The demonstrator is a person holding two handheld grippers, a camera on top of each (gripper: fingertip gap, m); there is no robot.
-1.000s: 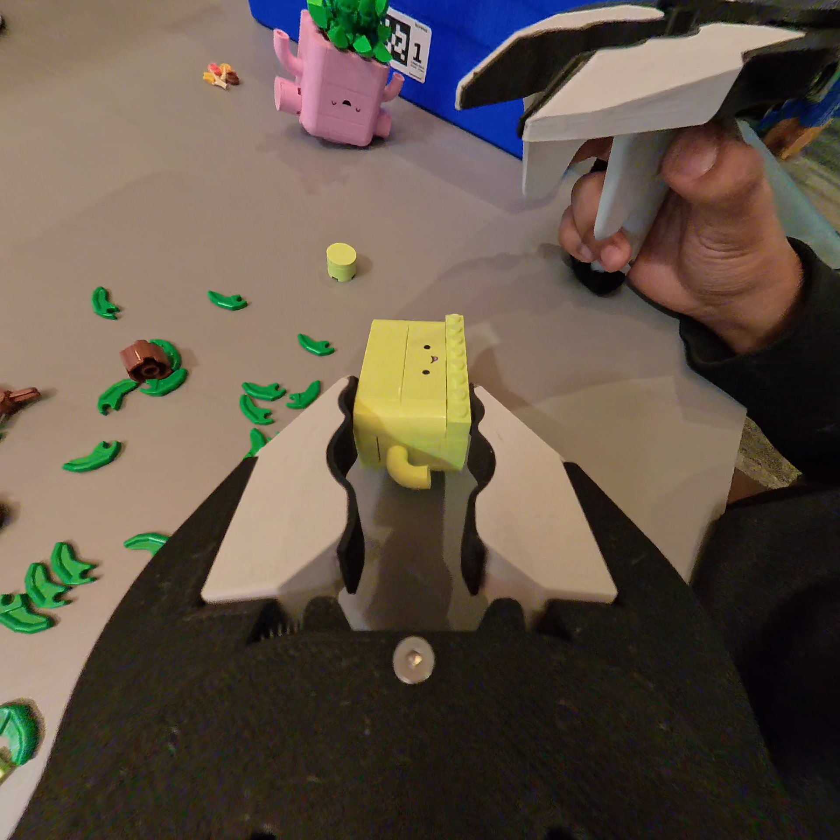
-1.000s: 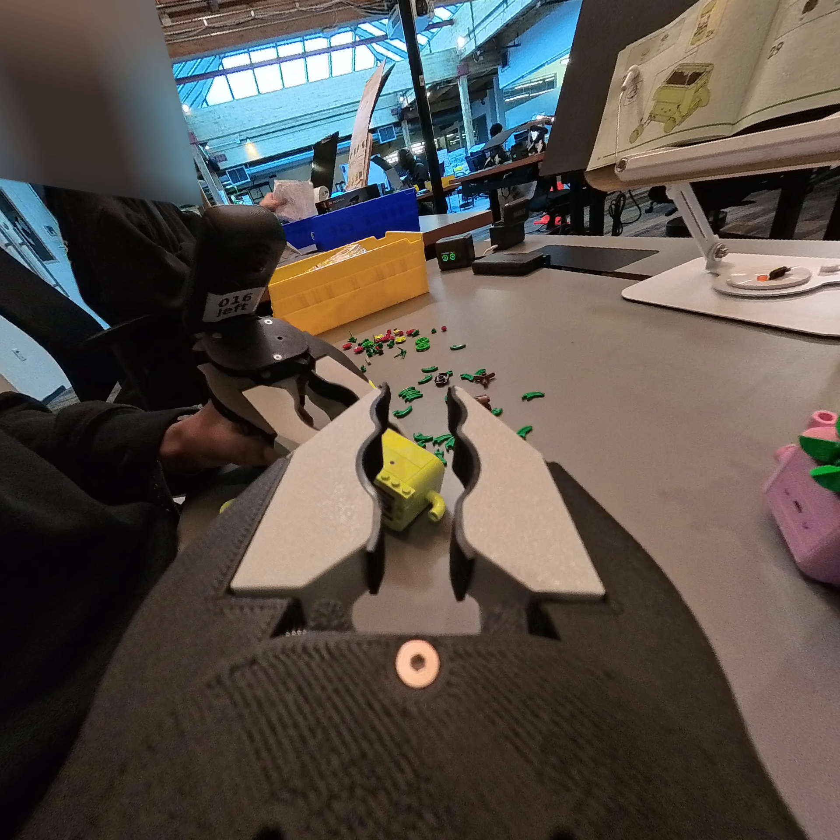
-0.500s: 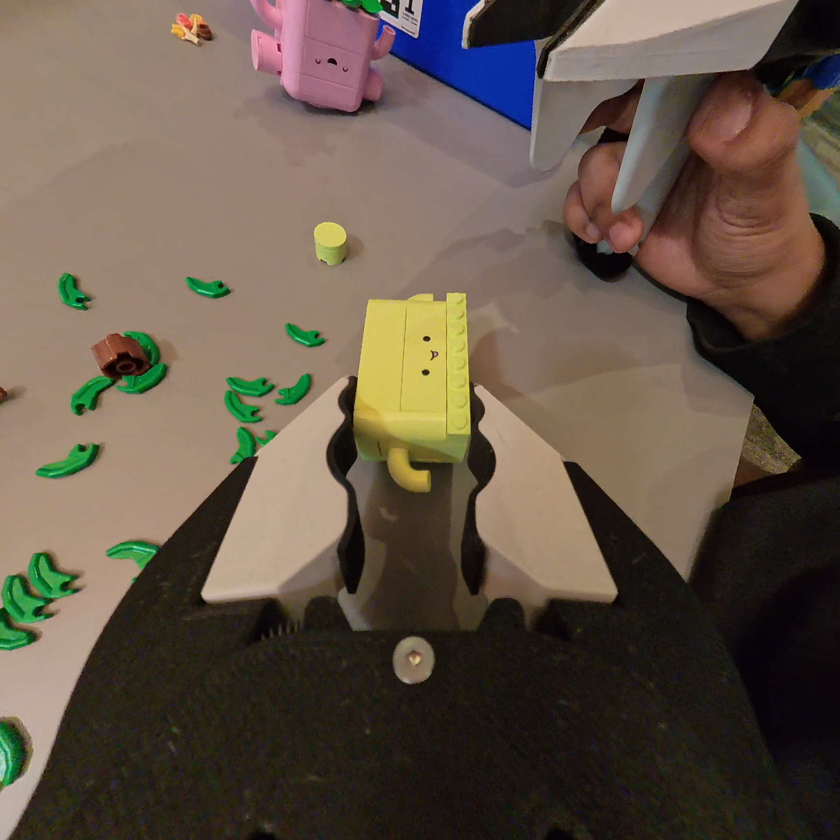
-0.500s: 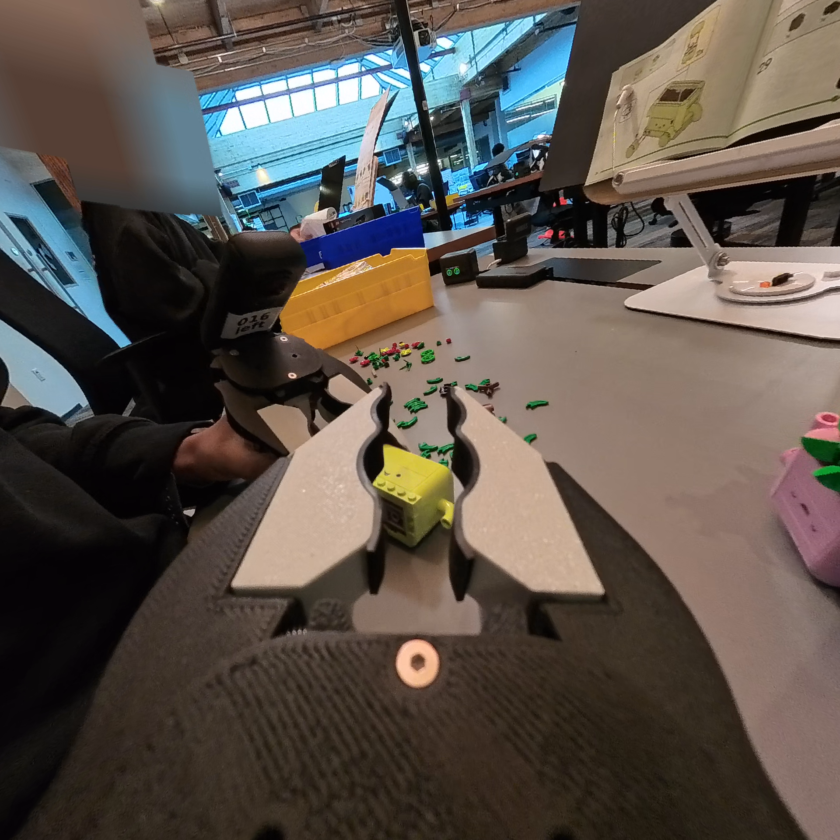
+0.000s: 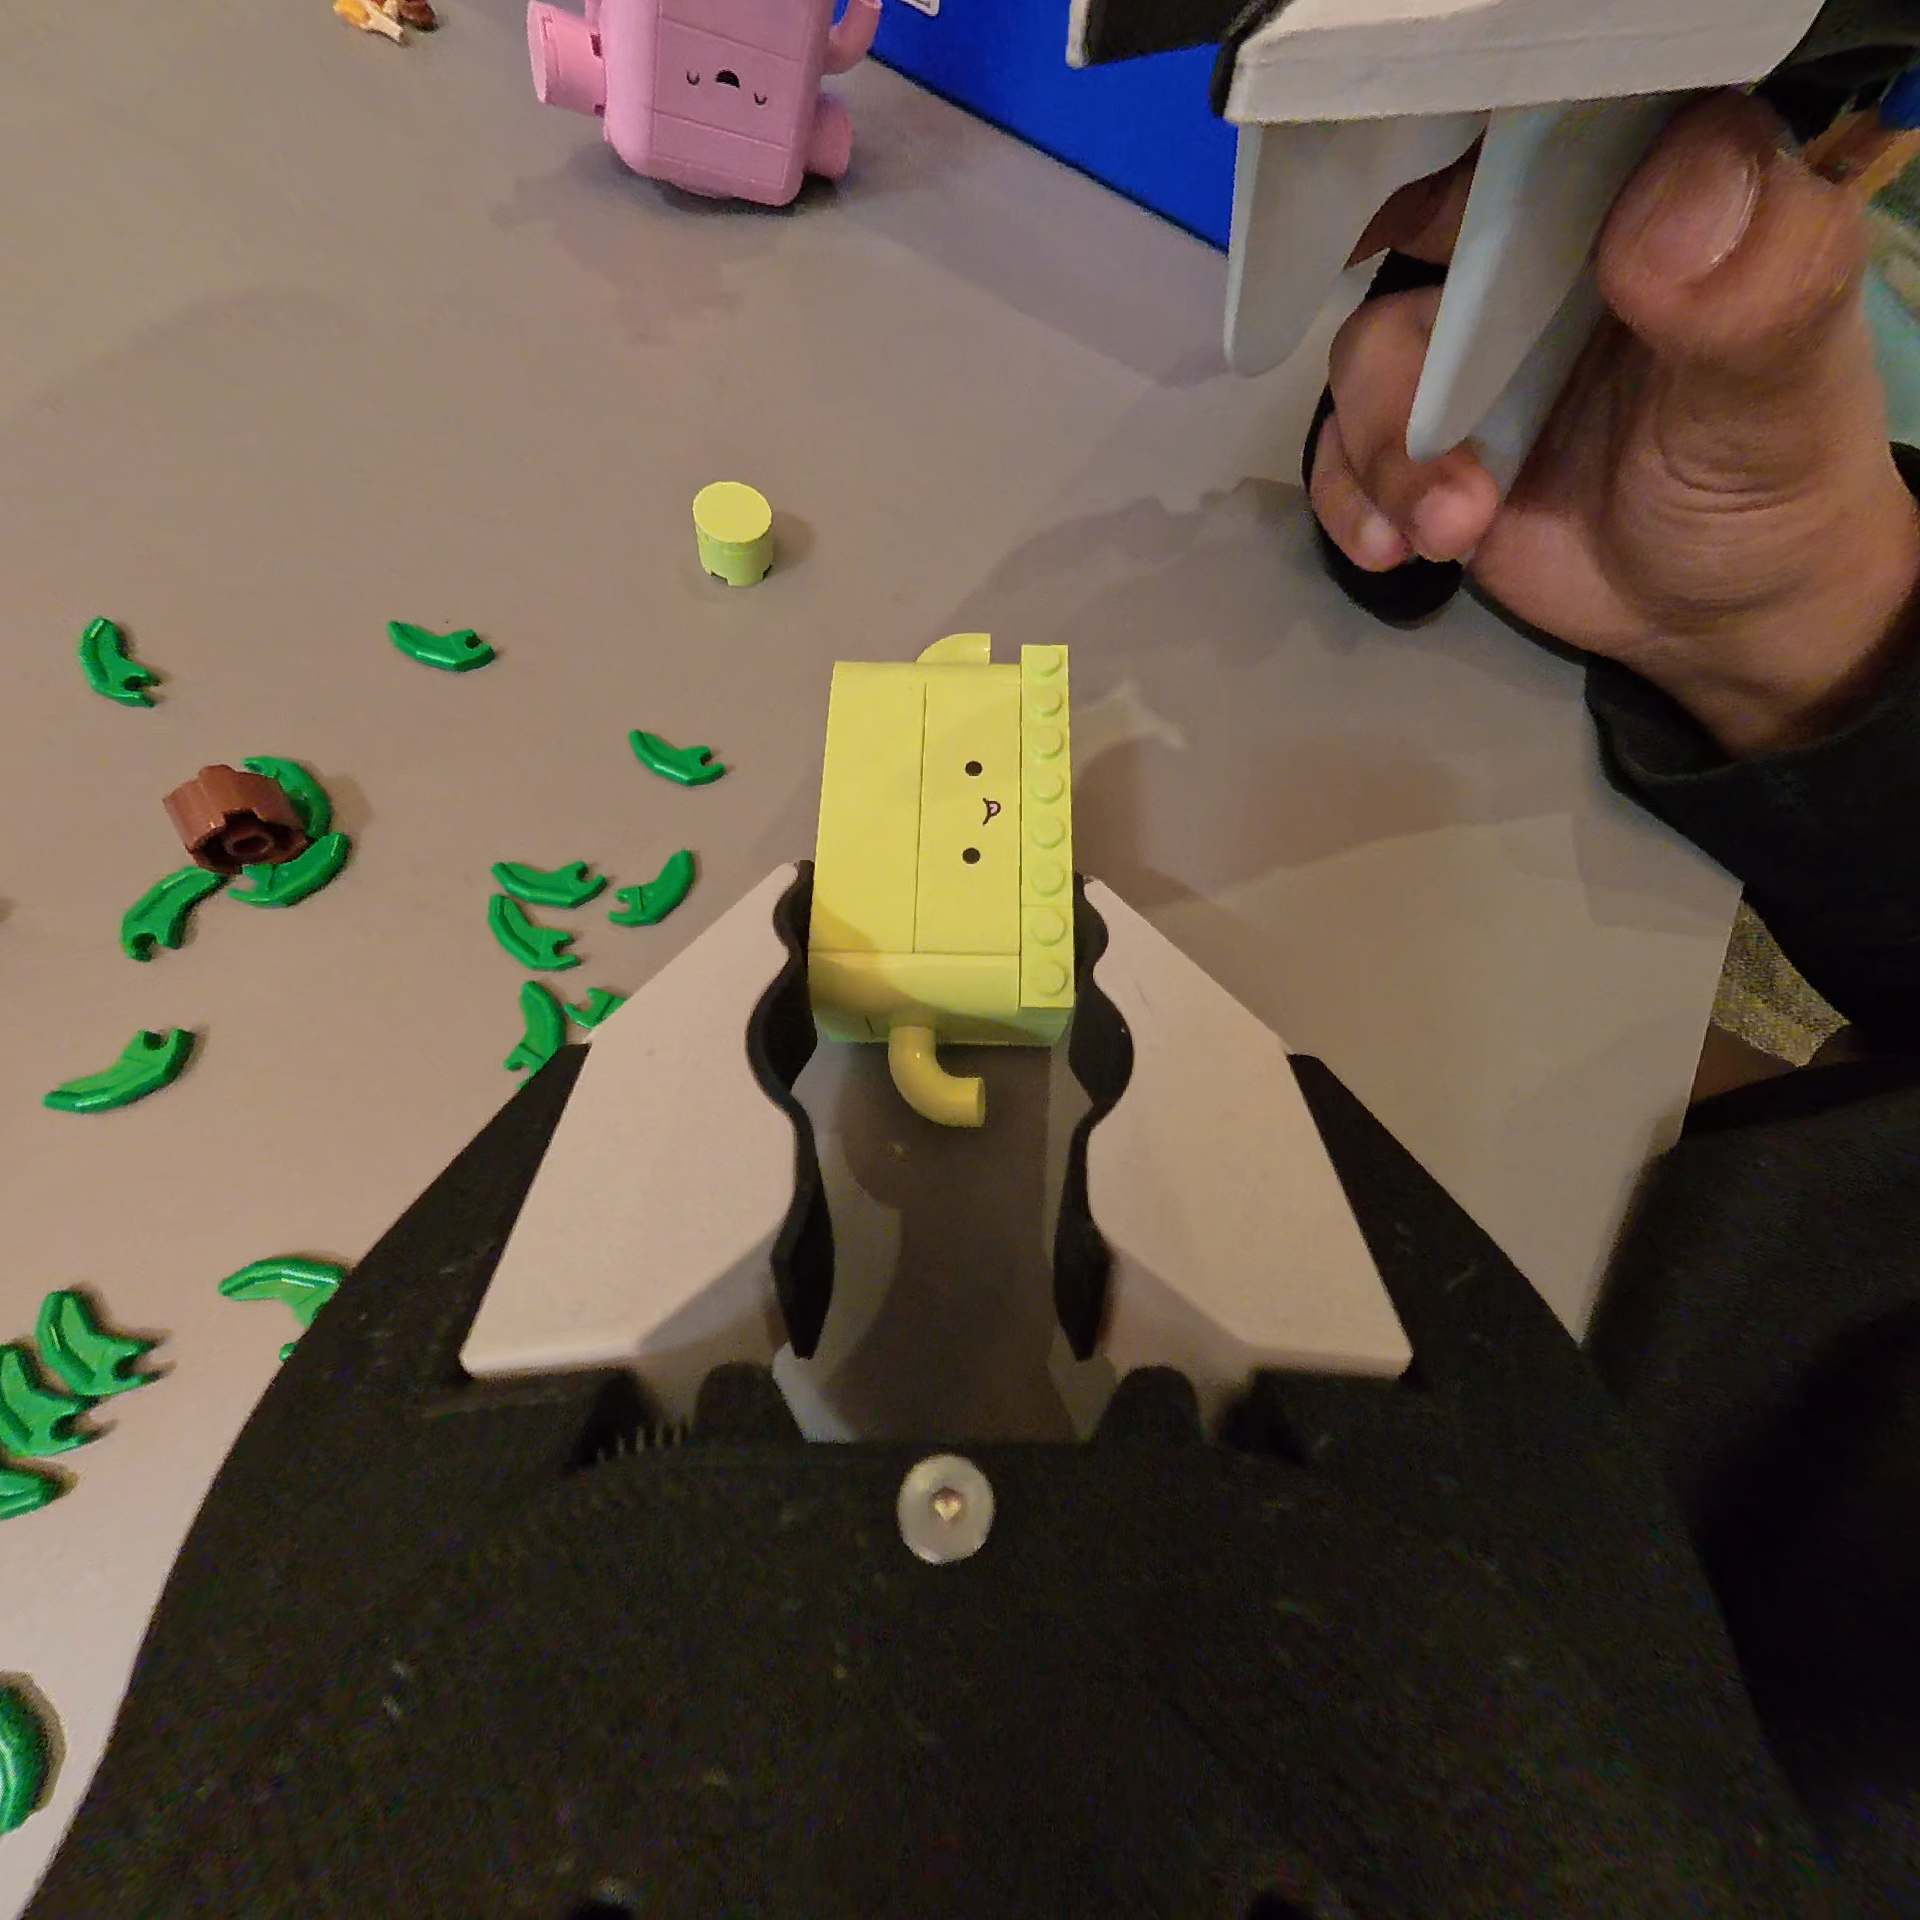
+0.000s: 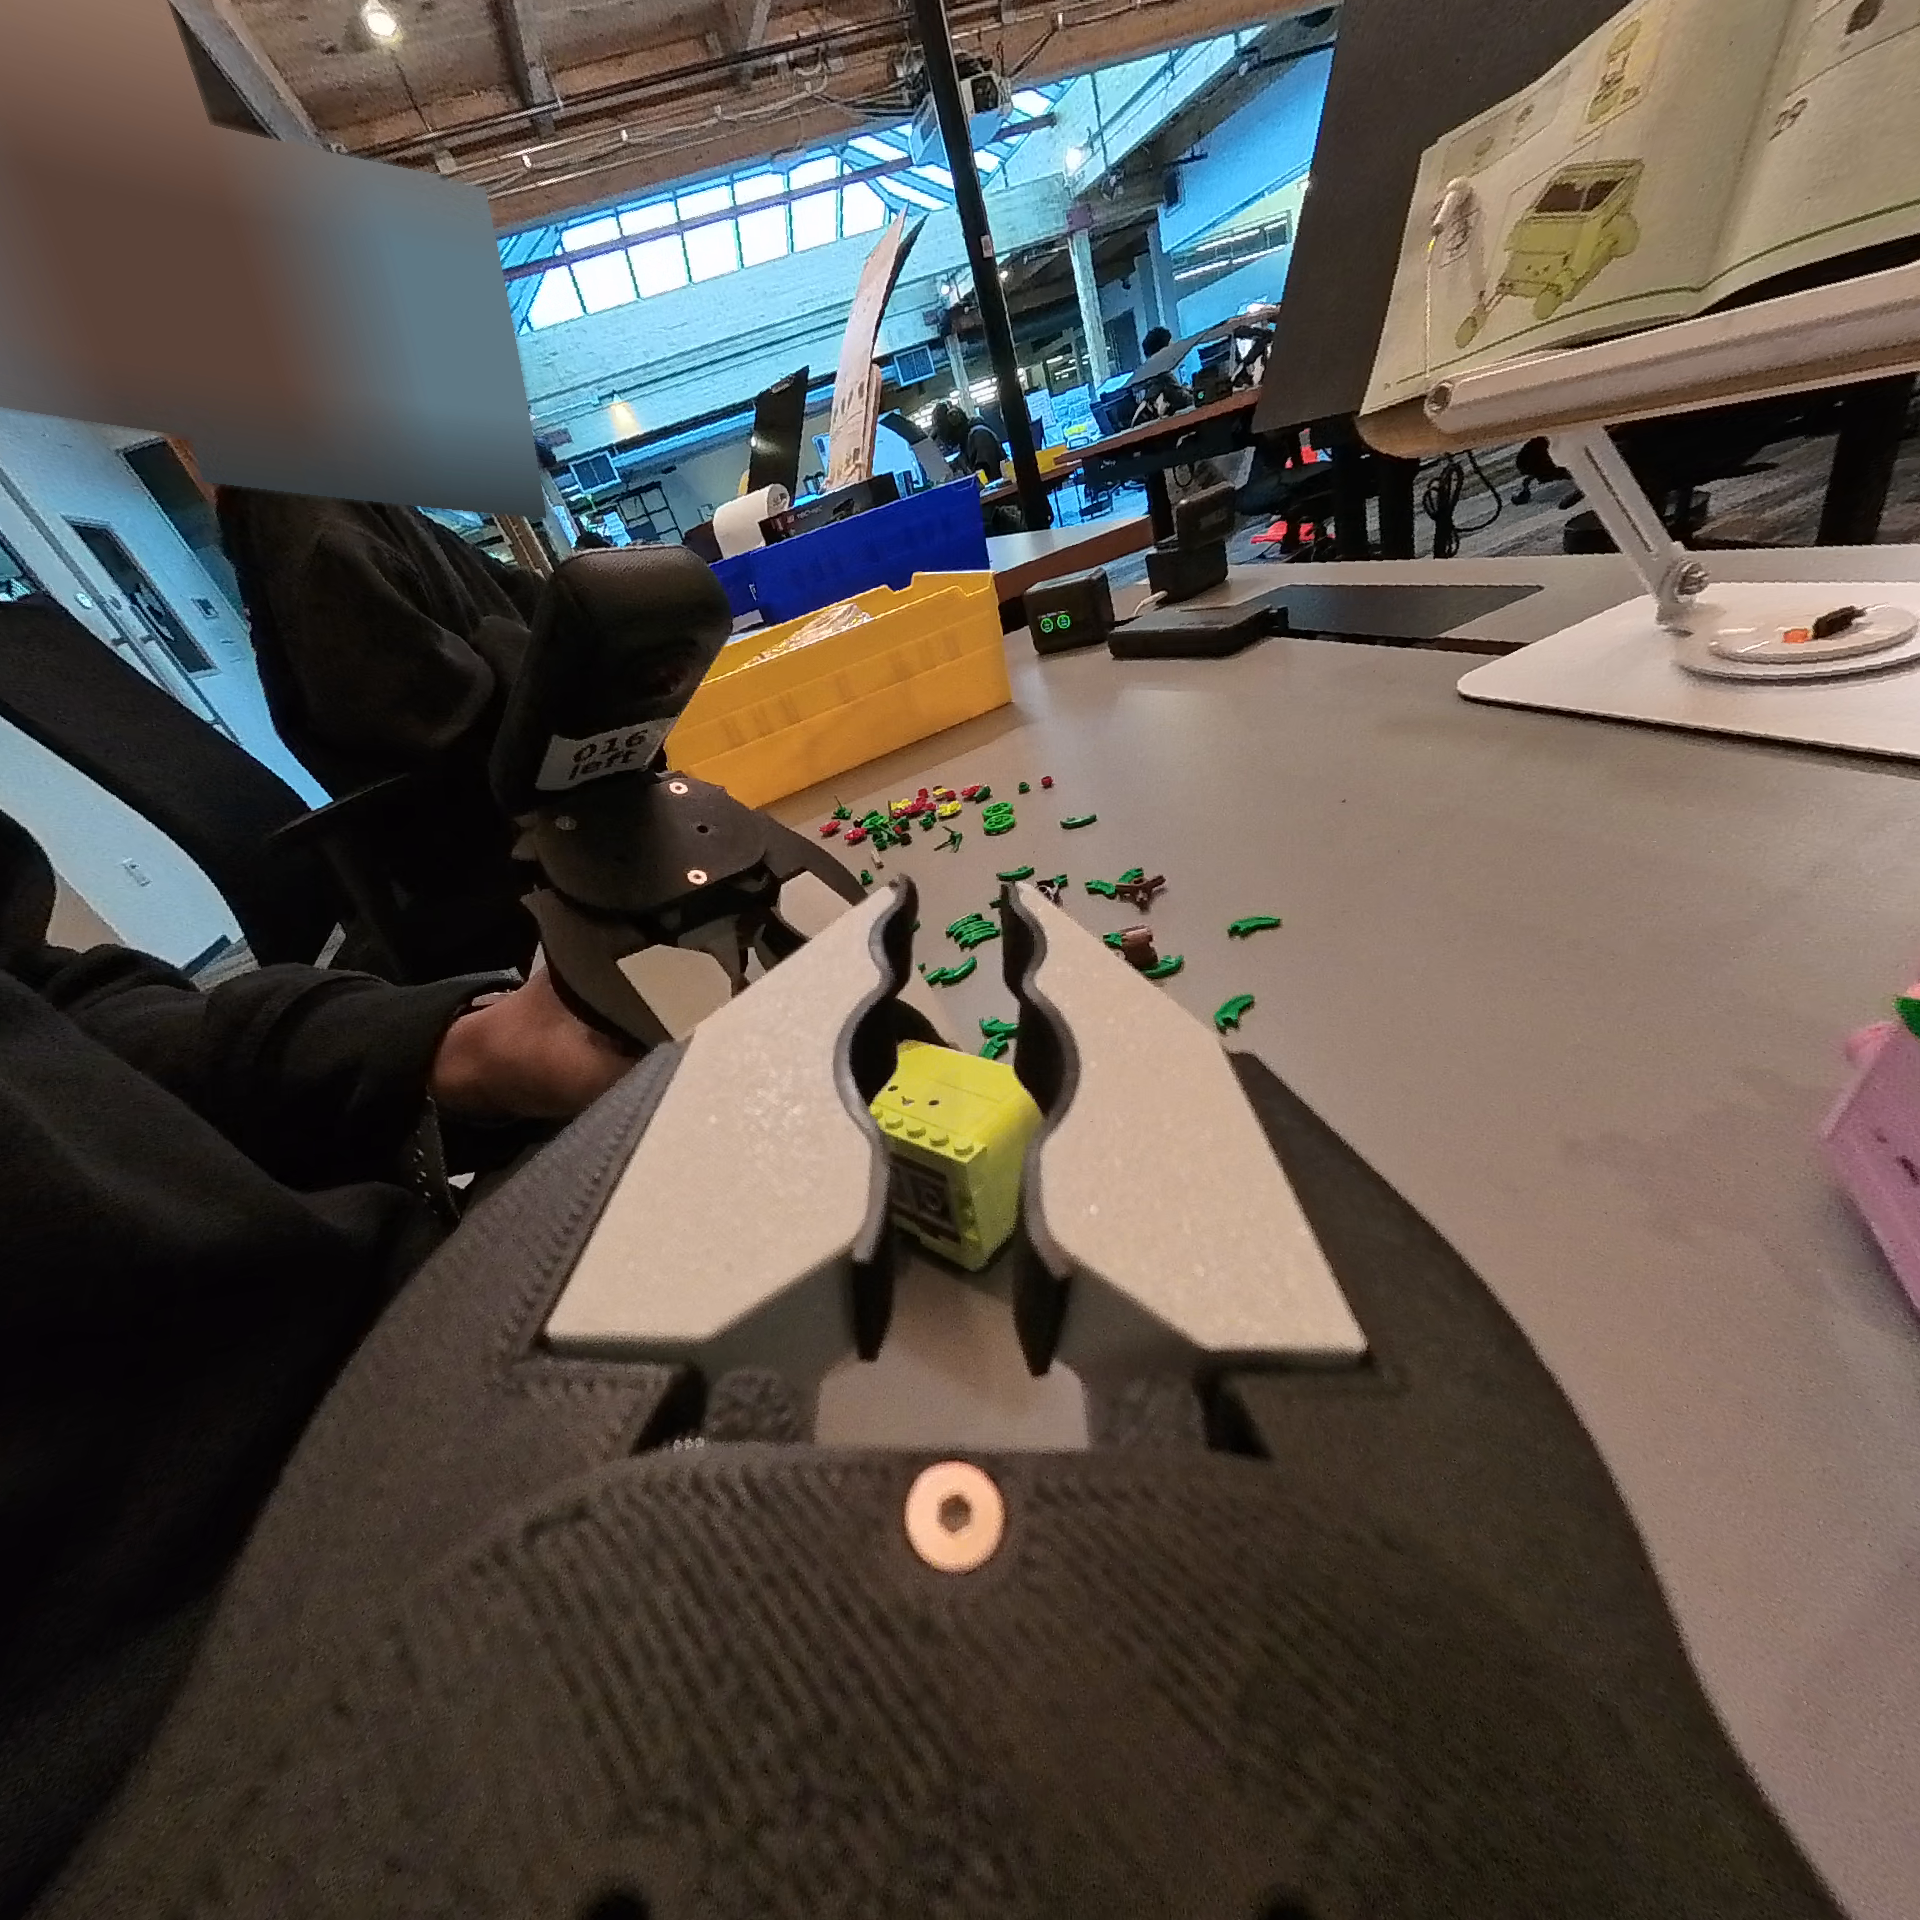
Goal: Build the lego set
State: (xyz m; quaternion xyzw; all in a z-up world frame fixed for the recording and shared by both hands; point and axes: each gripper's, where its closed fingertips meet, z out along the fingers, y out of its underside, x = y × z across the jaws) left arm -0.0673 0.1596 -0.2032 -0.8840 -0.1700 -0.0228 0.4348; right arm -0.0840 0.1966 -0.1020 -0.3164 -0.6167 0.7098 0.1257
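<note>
Lime-green lego pot (image 5: 940, 842) lies sideways, clamped in the left hand-held gripper (image 5: 940, 914) — the right hand-held gripper (image 6: 958, 904) hovers above, fingers parted, empty.

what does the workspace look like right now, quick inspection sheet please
surface: grey table, no spills seen
job's things: yellow-green lego block with a face, lying on its side; pink lego figure; small yellow-green cylinder standing alone
clutter: loose green leaf pieces, brown piece
grippers: left gripper closed on the block's lower end; right gripper raised, nothing between its fingertips, jaws slightly apart
cables: nothing seen
surroundings: yellow bin, blue bin, instruction booklet on a stand
</note>
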